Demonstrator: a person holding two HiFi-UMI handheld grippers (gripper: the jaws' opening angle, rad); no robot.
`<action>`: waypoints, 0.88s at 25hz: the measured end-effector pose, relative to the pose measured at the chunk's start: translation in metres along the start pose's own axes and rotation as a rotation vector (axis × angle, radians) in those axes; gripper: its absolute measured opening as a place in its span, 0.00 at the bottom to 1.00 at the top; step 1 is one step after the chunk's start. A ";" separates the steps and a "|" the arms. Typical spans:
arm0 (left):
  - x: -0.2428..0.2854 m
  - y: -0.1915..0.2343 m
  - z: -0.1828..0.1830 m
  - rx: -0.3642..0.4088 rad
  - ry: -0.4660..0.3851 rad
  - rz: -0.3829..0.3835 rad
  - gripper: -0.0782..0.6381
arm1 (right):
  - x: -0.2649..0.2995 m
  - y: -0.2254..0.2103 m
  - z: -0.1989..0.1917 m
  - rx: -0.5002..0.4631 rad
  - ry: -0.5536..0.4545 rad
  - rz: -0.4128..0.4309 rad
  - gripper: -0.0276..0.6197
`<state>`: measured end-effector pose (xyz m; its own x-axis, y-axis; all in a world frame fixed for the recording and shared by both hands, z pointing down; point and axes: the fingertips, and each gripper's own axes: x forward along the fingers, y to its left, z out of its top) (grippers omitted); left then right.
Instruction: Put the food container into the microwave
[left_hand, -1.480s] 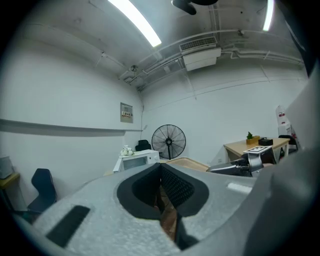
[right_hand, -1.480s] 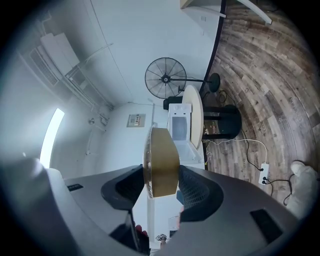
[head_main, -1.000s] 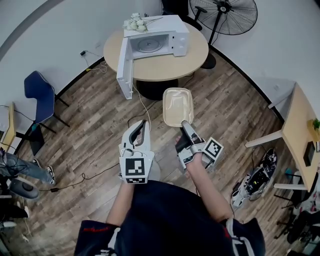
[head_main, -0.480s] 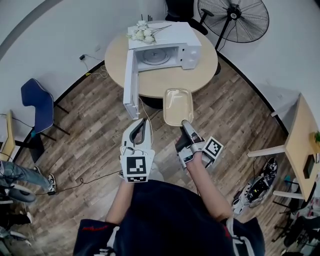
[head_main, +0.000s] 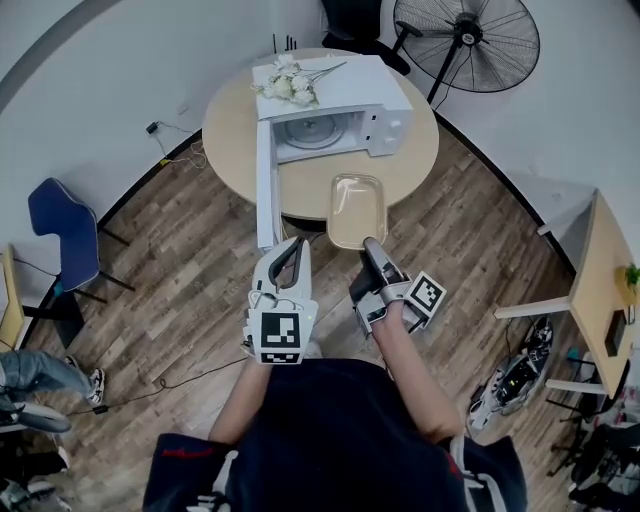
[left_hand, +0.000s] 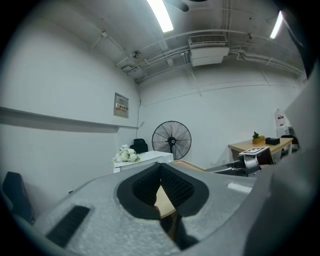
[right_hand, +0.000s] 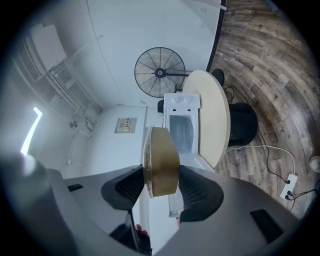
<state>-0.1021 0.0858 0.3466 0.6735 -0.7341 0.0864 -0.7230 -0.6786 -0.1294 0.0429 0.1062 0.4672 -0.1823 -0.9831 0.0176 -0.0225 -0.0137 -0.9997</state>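
A shallow, rectangular food container (head_main: 357, 210) of pale beige plastic with rounded corners is being held flat, open face upward, its near short edge being gripped between the jaws of the right gripper (head_main: 371, 246). In the head view its far end is being seen overlapping the near edge of the round table (head_main: 421, 150). The white microwave (head_main: 345, 88) is being carried by that table, with its door (head_main: 266, 190) swung wide open at the left. Its cavity, with a round turntable (head_main: 312, 131), is being presented towards the container, which is near the opening but not yet inside.
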 end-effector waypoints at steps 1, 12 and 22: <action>0.003 0.001 -0.001 -0.001 -0.003 -0.009 0.13 | 0.004 -0.001 0.001 0.003 -0.006 -0.001 0.37; 0.036 0.004 -0.008 -0.015 -0.006 -0.054 0.13 | 0.036 -0.013 0.019 0.002 -0.023 -0.033 0.37; 0.101 0.011 -0.010 -0.025 0.020 -0.036 0.13 | 0.089 -0.020 0.056 0.020 0.030 -0.050 0.37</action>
<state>-0.0440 0.0042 0.3637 0.6962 -0.7092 0.1106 -0.7020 -0.7049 -0.1010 0.0823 0.0082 0.4879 -0.2109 -0.9752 0.0674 -0.0128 -0.0662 -0.9977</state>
